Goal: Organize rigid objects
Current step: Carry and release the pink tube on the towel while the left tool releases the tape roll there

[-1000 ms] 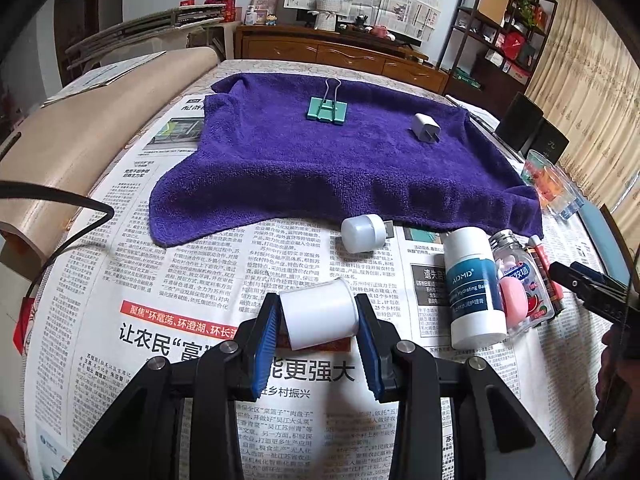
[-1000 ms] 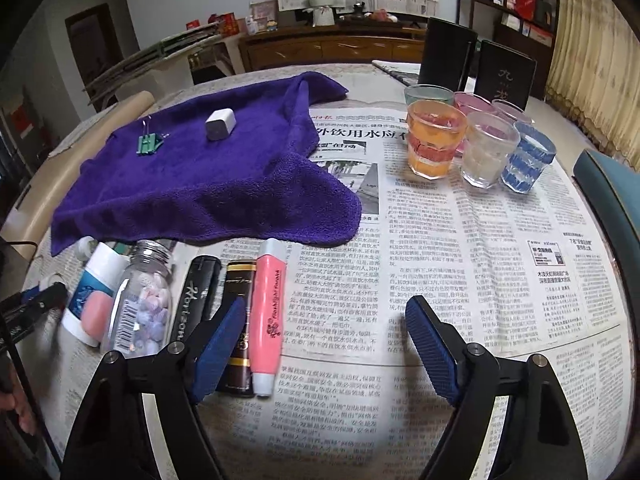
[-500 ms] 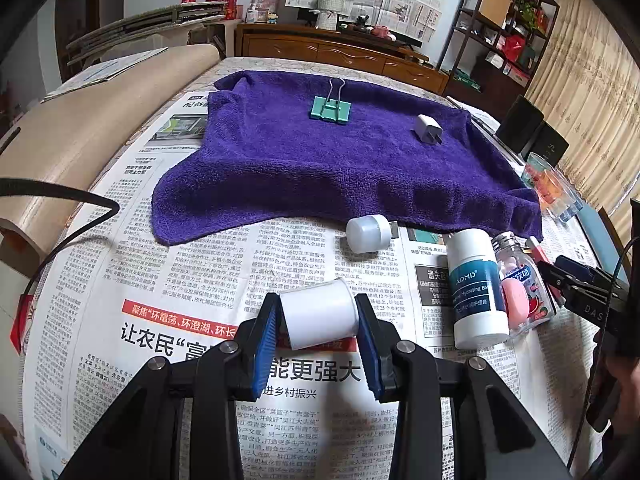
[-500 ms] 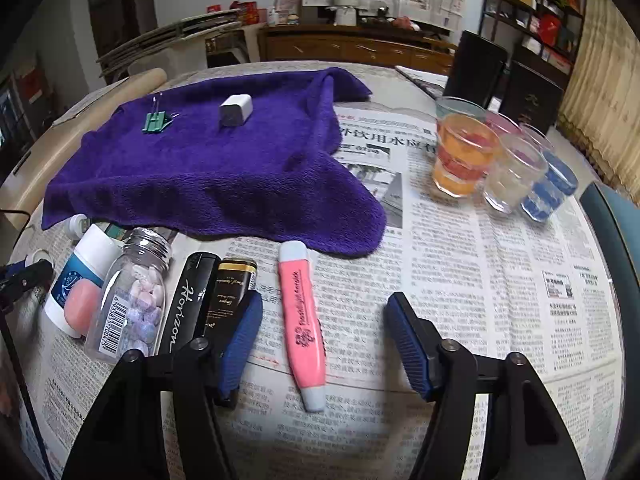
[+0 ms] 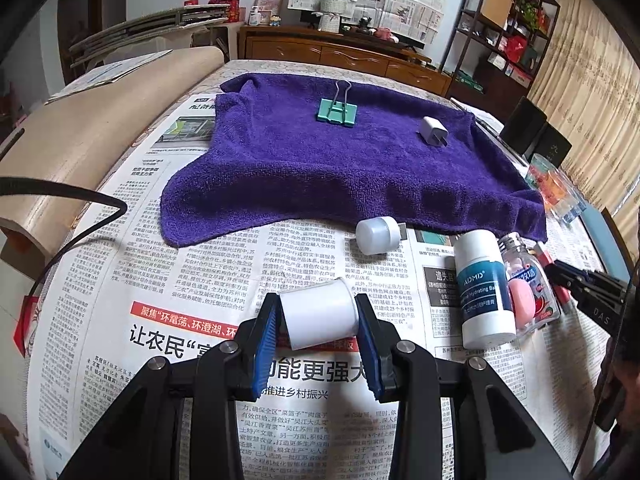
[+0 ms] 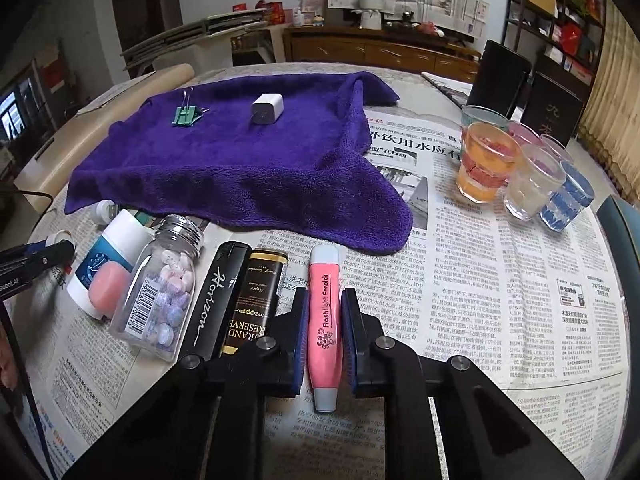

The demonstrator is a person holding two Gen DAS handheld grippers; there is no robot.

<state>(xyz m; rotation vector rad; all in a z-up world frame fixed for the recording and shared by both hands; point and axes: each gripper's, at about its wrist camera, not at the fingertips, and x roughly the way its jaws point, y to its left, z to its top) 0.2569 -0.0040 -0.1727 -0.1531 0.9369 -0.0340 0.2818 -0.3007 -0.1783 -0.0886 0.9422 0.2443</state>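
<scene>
Now both tongs loaded on the newspaper-covered desk (image 6: 500,280).
Right tongs (image 6: 325,334), wide apart half a second ago, have clenched on the pink plastic flashlight earpick pen (image 6: 325,320), which lies just right of the black-and-gold rectangular lighter (image 6: 252,300) at the end of the row. Left tongs (image 5: 318,330) still grasp the white plastic cylinder cap (image 5: 320,314), unchanged, near the white-and-teal lotion bottle (image 5: 482,286). Pen likely gets lifted or straightened next. Purple terry towel (image 6: 240,168) holds the green binder clip (image 6: 185,115) and white charger cube (image 6: 267,109).
</scene>
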